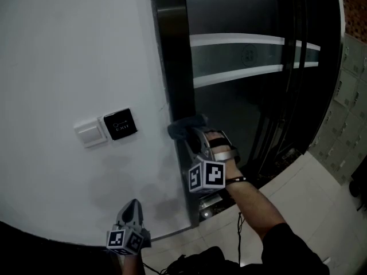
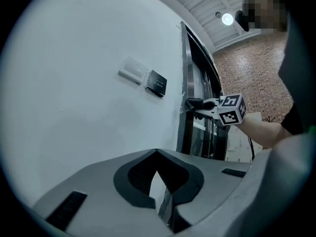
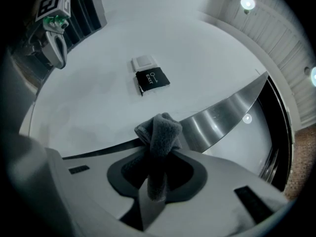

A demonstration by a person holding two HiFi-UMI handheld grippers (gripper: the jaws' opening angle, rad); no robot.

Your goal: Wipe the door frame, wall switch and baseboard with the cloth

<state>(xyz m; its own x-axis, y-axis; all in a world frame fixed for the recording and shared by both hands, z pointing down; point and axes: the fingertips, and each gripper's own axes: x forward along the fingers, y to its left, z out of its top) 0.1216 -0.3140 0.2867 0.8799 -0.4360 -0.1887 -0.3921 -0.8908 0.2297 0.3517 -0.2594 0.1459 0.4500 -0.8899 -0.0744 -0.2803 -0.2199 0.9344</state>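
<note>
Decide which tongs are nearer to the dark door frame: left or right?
Right. The right tongs hold the cloth at the door frame; the left tongs sit lower and to the left, by the white wall, apart from the frame.

The right gripper (image 1: 192, 136) is held out ahead on a stretched forearm (image 1: 252, 196), bare below a dark sleeve (image 1: 289, 242), its jaws pinched on a bunched cloth (image 3: 157, 132) that pokes past their tips. The left gripper (image 1: 133, 206) hangs lower and closer in, tips up, jaws together and empty
</note>
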